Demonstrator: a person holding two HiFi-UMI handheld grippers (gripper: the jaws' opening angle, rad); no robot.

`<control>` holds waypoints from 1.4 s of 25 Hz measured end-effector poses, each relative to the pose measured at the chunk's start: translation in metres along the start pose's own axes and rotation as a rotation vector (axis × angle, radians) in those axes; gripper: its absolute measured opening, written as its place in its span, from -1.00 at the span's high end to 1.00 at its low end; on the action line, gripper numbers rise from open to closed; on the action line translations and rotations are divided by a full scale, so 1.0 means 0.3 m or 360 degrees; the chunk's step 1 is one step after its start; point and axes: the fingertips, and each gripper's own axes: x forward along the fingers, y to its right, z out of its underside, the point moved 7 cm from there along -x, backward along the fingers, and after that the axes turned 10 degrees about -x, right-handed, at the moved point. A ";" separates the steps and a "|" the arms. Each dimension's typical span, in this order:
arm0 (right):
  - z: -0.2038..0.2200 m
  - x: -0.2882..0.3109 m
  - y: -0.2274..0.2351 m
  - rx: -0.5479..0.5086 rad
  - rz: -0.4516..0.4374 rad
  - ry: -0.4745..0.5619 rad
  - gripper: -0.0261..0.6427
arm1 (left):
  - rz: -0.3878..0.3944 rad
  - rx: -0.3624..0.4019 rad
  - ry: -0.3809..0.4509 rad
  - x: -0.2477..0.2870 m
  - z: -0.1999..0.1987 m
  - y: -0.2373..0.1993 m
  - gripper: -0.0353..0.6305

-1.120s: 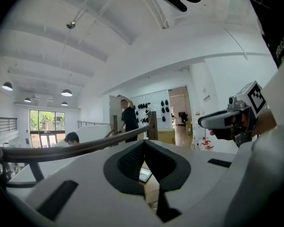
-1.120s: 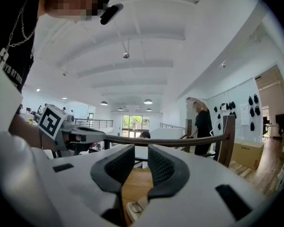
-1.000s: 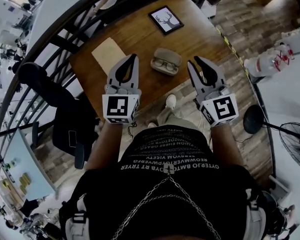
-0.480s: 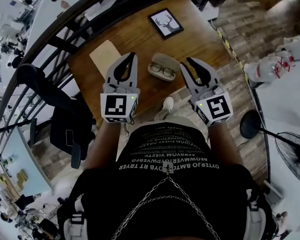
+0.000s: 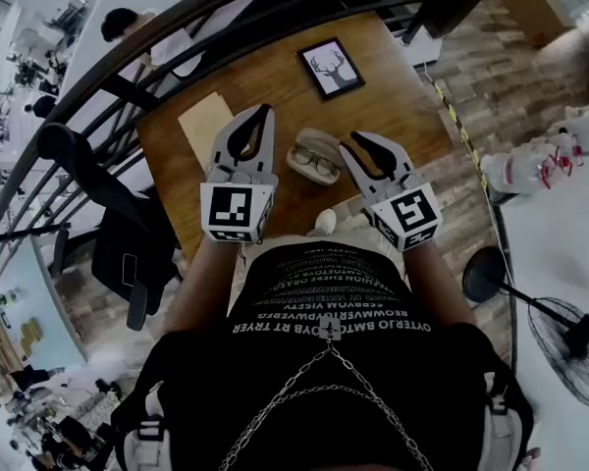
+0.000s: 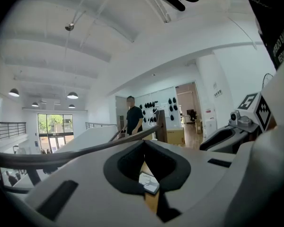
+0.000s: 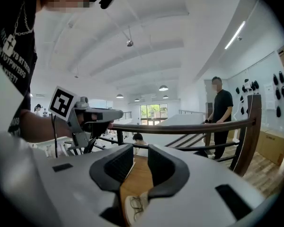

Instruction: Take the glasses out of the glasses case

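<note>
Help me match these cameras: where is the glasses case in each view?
Head view: glasses case at upper centre, open on the wooden table.
Left gripper view: not in it.
Right gripper view: glasses case at the bottom edge, left of centre.
Shared landmark: the wooden table, in all three.

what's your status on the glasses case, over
Left gripper shut, empty. Right gripper opening, empty, close beside glasses case. Case open on table, glasses inside. Nothing between.
</note>
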 end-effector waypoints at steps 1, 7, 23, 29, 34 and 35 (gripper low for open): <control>0.018 0.011 0.012 0.0005 -0.0018 -0.0015 0.61 | -0.0014 0.0000 -0.0002 0.011 0.001 -0.001 0.82; 0.133 0.080 0.055 0.0030 -0.0130 -0.0115 0.61 | -0.0096 -0.0009 -0.0010 0.058 -0.006 -0.005 0.82; 0.444 0.218 0.015 0.0116 -0.0343 -0.0431 0.59 | -0.0174 -0.0007 -0.0095 0.040 0.036 0.016 0.82; 0.547 0.283 -0.022 0.0138 -0.0390 -0.0497 0.59 | -0.0156 0.0018 -0.0103 0.029 0.034 0.027 0.82; 0.613 0.337 -0.039 0.0112 -0.0406 -0.0569 0.58 | -0.0149 0.0011 -0.0116 0.028 0.044 0.005 0.82; 0.624 0.348 -0.045 0.0104 -0.0415 -0.0583 0.58 | -0.0148 0.0011 -0.0115 0.027 0.045 0.000 0.82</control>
